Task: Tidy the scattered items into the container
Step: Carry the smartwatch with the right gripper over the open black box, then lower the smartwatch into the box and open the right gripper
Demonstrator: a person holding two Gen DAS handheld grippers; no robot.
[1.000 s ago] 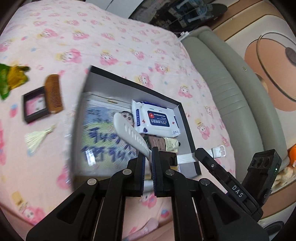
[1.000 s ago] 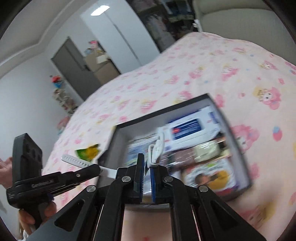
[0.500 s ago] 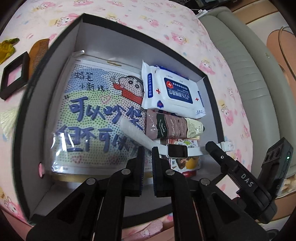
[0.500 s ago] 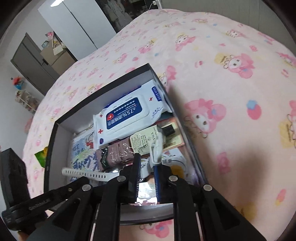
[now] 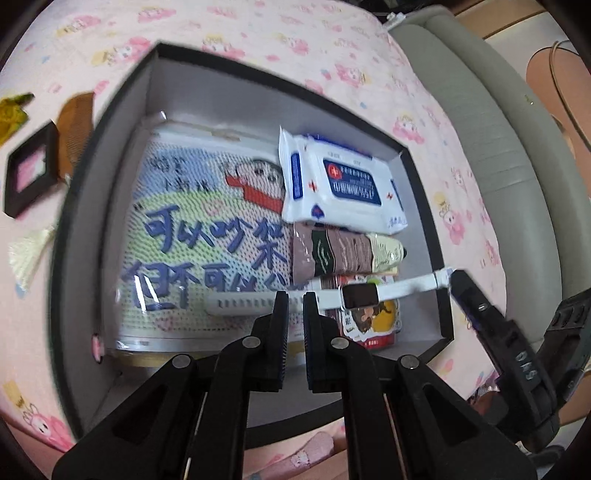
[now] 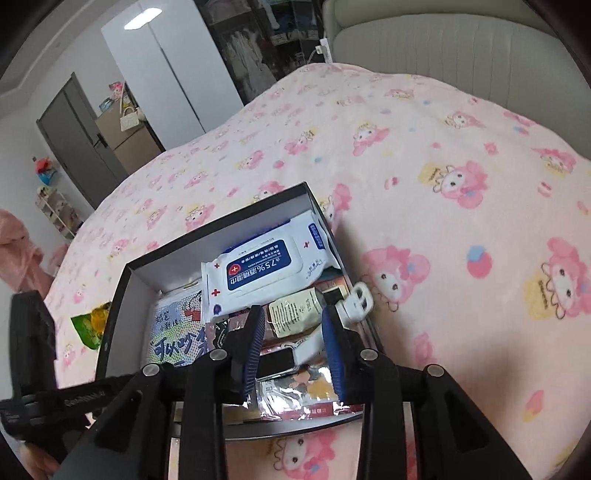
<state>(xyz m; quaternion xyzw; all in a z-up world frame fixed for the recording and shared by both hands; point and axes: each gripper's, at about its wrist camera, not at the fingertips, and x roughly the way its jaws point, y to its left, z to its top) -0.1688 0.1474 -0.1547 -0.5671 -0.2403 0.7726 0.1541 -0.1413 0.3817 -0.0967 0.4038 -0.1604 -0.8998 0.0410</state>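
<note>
Left wrist view: the left tool (image 5: 294, 295) hangs over the black box (image 5: 110, 122) on the bed (image 5: 258, 33), its fingers nearly together around the perforated white strap of a smartwatch (image 5: 360, 295). The watch lies stretched across the box's near end, its dark face up over a snack packet (image 5: 373, 325), its far strap end reaching the right wall, where the tip of the right tool (image 5: 480, 310) sits. Holding the strap by one end probably lets the watch be laid flat on what is already packed: a cartoon-printed pack (image 5: 207, 236), a wet-wipes packet (image 5: 343, 184) and a brown tube (image 5: 340, 254). Outside the box, to its left, a wooden comb (image 5: 75, 129), a black-framed compact (image 5: 31, 170), a tassel (image 5: 29, 251) and a green-yellow wrapper (image 5: 13, 116) lie on the bed, so tidying seems unfinished. Half a second ago the strap sloped down from the upper left; now it runs almost level and lower.

Right wrist view: the right tool (image 6: 295, 345) stands with its fingers spread wide, holding nothing; the watch's buckle end (image 6: 356, 301) rests against the box's right rim just beyond its right finger. Half a second ago these fingers pinched that strap; they have since parted, likely handing the watch's weight to the box.
</note>
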